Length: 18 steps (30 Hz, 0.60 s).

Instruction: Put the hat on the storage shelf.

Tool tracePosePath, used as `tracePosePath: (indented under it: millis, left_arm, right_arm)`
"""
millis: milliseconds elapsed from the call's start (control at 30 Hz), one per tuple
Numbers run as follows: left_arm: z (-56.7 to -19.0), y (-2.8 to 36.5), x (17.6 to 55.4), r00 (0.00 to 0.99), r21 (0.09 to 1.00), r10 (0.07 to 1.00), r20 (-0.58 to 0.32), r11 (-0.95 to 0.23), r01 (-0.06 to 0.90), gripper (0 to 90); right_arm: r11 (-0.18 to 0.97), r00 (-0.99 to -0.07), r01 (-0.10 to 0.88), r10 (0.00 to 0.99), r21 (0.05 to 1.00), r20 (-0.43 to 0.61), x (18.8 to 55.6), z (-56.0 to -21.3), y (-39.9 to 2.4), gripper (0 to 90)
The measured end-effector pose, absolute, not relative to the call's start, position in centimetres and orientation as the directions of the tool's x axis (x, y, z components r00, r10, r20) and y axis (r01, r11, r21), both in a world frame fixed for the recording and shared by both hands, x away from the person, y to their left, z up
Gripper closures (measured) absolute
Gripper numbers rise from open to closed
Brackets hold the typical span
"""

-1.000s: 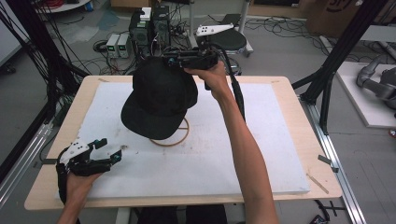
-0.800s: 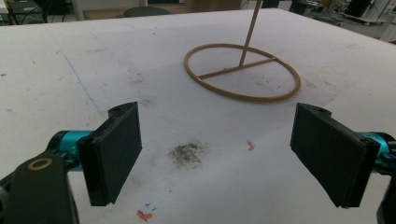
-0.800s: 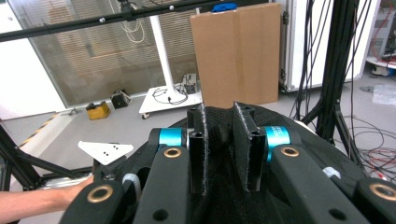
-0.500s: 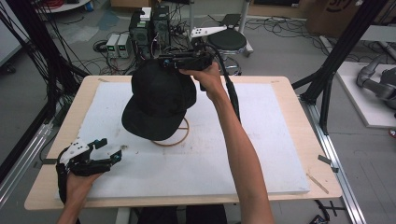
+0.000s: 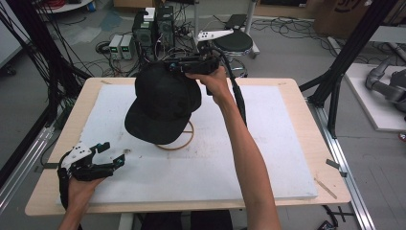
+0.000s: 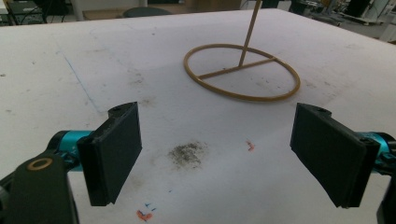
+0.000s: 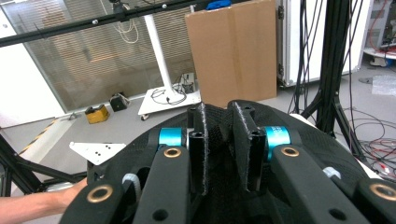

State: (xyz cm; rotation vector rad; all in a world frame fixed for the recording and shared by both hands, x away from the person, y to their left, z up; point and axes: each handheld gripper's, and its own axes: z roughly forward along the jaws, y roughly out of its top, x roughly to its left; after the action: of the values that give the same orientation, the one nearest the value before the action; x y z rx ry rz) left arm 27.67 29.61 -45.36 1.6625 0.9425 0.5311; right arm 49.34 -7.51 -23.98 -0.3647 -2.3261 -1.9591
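A black baseball cap [image 5: 163, 103] hangs over the middle of the table, brim toward the front left. My right gripper [image 5: 184, 64] is shut on its rear top. In the right gripper view a fold of the cap's fabric [image 7: 218, 123] is pinched between the jaws of that gripper [image 7: 219, 149]. Under the cap stands a gold wire stand, its ring base [image 5: 184, 141] flat on the white mat. The stand's upright rod [image 6: 250, 32] rises from the ring [image 6: 241, 72]; its top is hidden. My left gripper [image 5: 109, 154] is open and empty near the front left corner, its jaws wide apart [image 6: 219, 135].
A white mat [image 5: 268, 143] covers a wooden table [image 5: 306, 88]. Black frame posts [image 5: 352, 52] flank the table. Behind the far edge are a stool [image 5: 232, 43] and electronics boxes with cables [image 5: 153, 28]. The mat bears a dark smudge [image 6: 187, 153].
The right gripper and the cap have shifted only slightly above the stand. The left gripper has stayed where it was, still open.
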Motion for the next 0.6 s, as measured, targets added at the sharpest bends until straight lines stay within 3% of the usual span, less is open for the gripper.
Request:
tracePosePath:
  millis: [600]
  left_arm:
    - [-45.35,29.63,27.69,0.582,0.945,0.804,-0.122,-0.085,0.316,16.4]
  right_arm:
    - [0.150,-0.967,0.226,0.153,0.962,0.204,49.60,-24.08,-7.37,77.9]
